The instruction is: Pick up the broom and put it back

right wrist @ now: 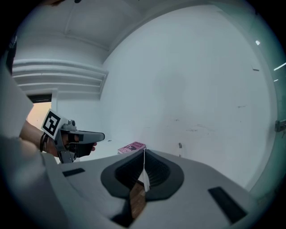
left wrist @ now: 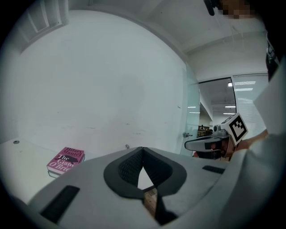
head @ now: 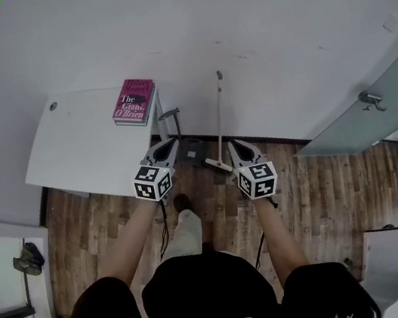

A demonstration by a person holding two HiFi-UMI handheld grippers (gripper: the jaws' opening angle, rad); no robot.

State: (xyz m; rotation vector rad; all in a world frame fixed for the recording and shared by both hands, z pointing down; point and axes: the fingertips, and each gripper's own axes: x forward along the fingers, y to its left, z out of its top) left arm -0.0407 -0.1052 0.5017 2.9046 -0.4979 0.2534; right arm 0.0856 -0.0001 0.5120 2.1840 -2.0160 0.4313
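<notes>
Left gripper [head: 167, 148]: fingers closed tip to tip, with nothing between them. It is held out at 11 o'clock from my body.
Right gripper [head: 234, 148]: fingers also pressed together and empty. It is held out at 1 o'clock.
Task object: the pale broom with a thin long stick and a small flat head [head: 219, 124]. It leans on the white wall [head: 253, 31] with its head on the brown wood-plank floor [head: 326, 185], at 12 o'clock from the right gripper and just ahead of its tips. Neither gripper touches it.
Neighbours: a dark grey dustpan [head: 195, 151] stands at 9 o'clock from the broom head, between the two grippers. A pink paperback book [head: 133, 101] lies on the white desk [head: 83, 148] at 11 o'clock from the left gripper.
Hazard 1: if I reach in with the fingers closed, they would push the stick rather than take it. In my judgement it would then slide along the wall and fall.
Hazard 2: a thin, smooth stick gripped low may swing (top-heavy lever), so I would grip it higher up.
Hazard 3: the left gripper could knock the dustpan or the desk corner.
</notes>
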